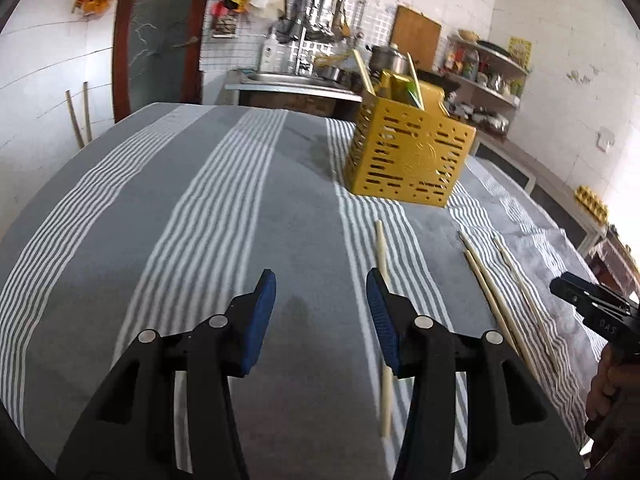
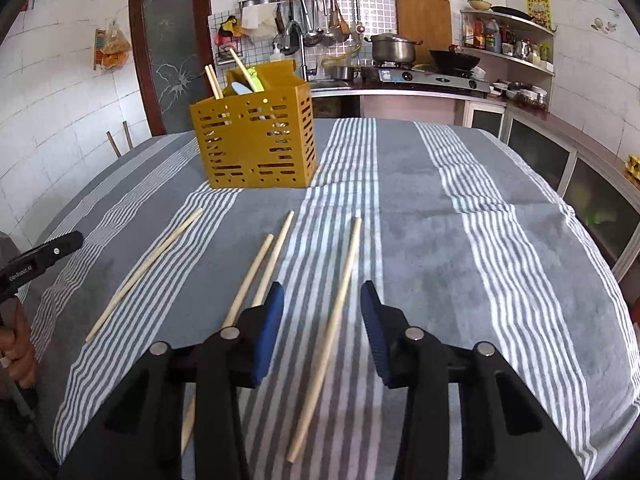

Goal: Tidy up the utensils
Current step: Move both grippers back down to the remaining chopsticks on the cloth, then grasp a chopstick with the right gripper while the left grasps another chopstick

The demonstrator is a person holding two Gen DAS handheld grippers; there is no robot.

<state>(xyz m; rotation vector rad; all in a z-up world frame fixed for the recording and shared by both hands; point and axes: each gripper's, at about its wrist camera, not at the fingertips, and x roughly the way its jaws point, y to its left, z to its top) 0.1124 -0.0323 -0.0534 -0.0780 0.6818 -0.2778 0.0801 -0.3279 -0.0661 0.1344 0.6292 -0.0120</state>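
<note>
Two black grippers with blue pads hover low over the striped grey cloth (image 2: 440,208); the right gripper (image 2: 322,304) has its jaws spread with one chopstick (image 2: 332,312) lying on the cloth between them, no pad touching it; the left gripper (image 1: 321,292) is also spread, holding nothing, with another chopstick (image 1: 383,264) passing just under its right pad (image 1: 380,312). Four loose chopsticks lie on the cloth in all; the single one at the far left (image 2: 146,272), a close pair (image 2: 260,268) whose near ends vanish behind the right gripper's left finger, and the one between its jaws. One yellow slotted caddy (image 2: 256,144) stands upright farther back on the table; two more chopsticks (image 2: 214,82) stick up from it beside something green that I cannot make out. Part of a hand (image 2: 18,344) shows at the left edge, gripping the other tool's handle. Behind the table stand a stove (image 2: 432,76) bearing one pot (image 2: 394,48) and one wok (image 2: 456,60), a sink with hanging ladles, and corner shelves of bottles.
</note>
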